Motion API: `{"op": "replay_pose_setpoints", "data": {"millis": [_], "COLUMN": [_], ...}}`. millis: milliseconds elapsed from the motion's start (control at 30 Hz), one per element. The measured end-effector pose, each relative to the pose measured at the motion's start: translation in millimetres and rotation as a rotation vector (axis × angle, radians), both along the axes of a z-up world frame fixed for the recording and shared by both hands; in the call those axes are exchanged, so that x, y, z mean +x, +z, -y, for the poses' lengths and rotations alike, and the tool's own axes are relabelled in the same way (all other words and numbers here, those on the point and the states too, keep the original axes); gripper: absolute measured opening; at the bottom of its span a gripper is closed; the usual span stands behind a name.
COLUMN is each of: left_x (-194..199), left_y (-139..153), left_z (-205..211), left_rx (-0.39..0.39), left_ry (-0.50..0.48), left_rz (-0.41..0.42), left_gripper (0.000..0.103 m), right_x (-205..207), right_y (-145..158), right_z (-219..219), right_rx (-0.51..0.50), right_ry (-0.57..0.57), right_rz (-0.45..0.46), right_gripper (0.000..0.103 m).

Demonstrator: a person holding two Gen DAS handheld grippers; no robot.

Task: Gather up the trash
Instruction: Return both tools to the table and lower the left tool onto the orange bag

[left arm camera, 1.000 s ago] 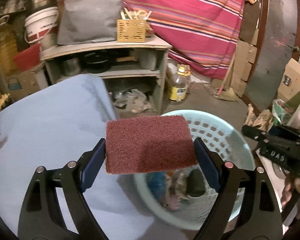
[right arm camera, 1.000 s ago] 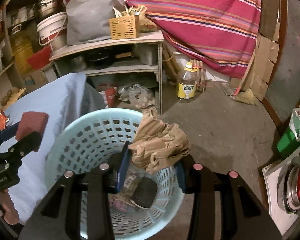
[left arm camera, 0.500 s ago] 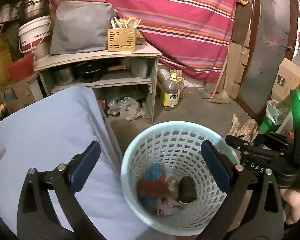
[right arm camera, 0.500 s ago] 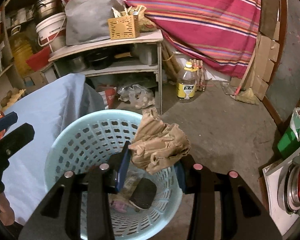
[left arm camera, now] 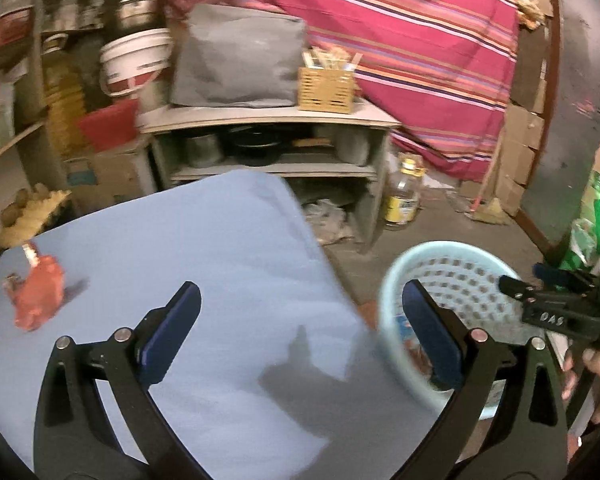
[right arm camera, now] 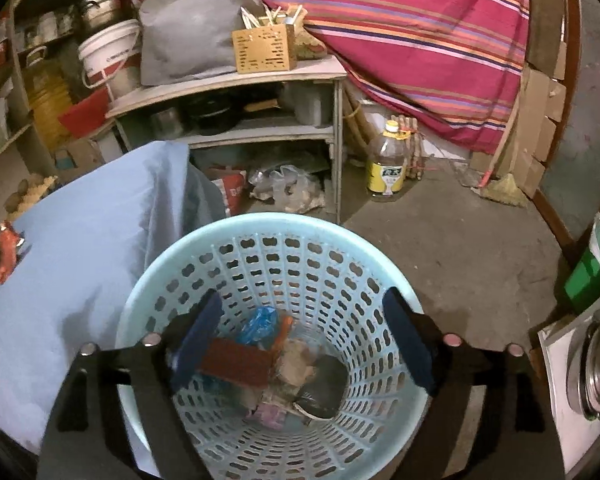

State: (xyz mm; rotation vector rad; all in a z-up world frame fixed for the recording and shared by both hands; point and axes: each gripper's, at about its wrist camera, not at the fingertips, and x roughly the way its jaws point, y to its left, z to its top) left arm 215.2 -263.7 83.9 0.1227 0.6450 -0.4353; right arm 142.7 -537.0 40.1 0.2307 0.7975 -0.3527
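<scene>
Now both grippers, left (left arm camera: pixel 300 320) and right (right arm camera: pixel 302 330), gaped empty; the left should approach the red wrapper (left arm camera: pixel 38 298) on the desk (left arm camera: pixel 220 260) low and squarely.

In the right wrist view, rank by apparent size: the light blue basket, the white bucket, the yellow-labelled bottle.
1. Light blue basket, nearest the camera, which inflates it.
2. White bucket.
3. Yellow-labelled bottle, clearly smaller.
</scene>
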Motion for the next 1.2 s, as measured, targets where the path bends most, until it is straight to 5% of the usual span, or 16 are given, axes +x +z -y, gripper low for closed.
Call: {"op": "replay_pose_setpoints", "data": {"millis": [333,833,1200], "left_x": [33,89,131], "left_y": [-11,-51,-96], "left_z": [-119,-288,-322], "left_rx": [0.015,0.055,0.061], "left_ry": [0.168,0.366,0.326], "left_rz": [-0.009,-0.055,-0.147], "left_gripper": [0.097,0.097,0.096], "right_x": [40,132,170], "right_y": [6,-4,-22], "right_z": [-59,-230,-266], "right_rx": [-0.043,-0.106,-0.083], "right_ry": [-0.014,0.223,0.302], "right_rz": [0.017,-0.008,-0.044], "right_gripper": [0.096,0.096,0.096]}}
